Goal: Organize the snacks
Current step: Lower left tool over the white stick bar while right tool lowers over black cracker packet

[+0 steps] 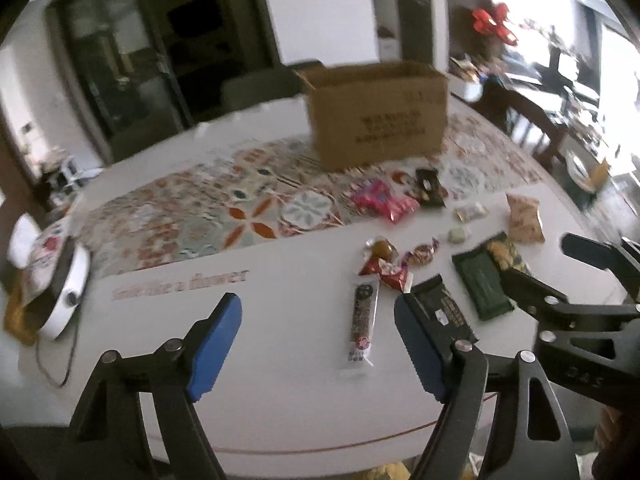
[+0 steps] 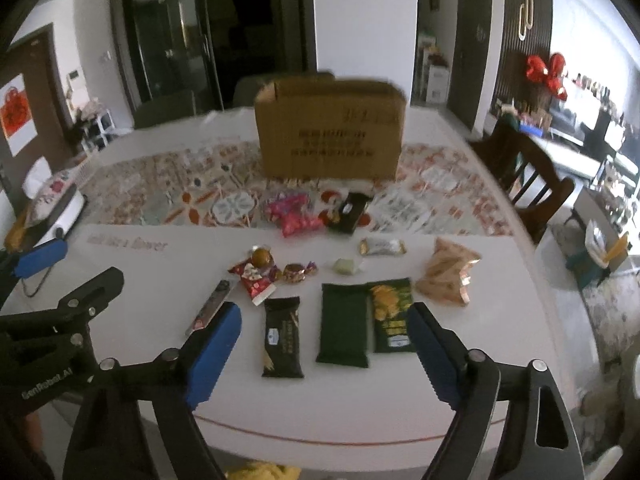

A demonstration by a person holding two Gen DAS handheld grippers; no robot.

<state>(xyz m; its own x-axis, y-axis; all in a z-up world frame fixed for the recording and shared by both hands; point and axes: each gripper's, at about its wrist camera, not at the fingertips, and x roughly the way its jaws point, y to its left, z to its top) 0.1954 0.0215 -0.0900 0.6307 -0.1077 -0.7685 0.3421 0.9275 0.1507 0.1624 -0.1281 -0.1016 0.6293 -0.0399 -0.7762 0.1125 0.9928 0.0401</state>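
On the white table (image 1: 280, 320), long snack stick (image 1: 362, 320) lengthwise toward box (image 1: 380, 116)

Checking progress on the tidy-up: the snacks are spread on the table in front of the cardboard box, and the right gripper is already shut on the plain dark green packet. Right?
Not quite. The right gripper is open and holds nothing; the right wrist view shows the plain dark green packet lying on the table. The snacks do lie before the cardboard box.

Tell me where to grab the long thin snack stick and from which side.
Grip the snack stick at its middle, jaws across its narrow width, coming from above. It lies flat on the table, so only its long edges offer purchase; the left gripper is nearest.
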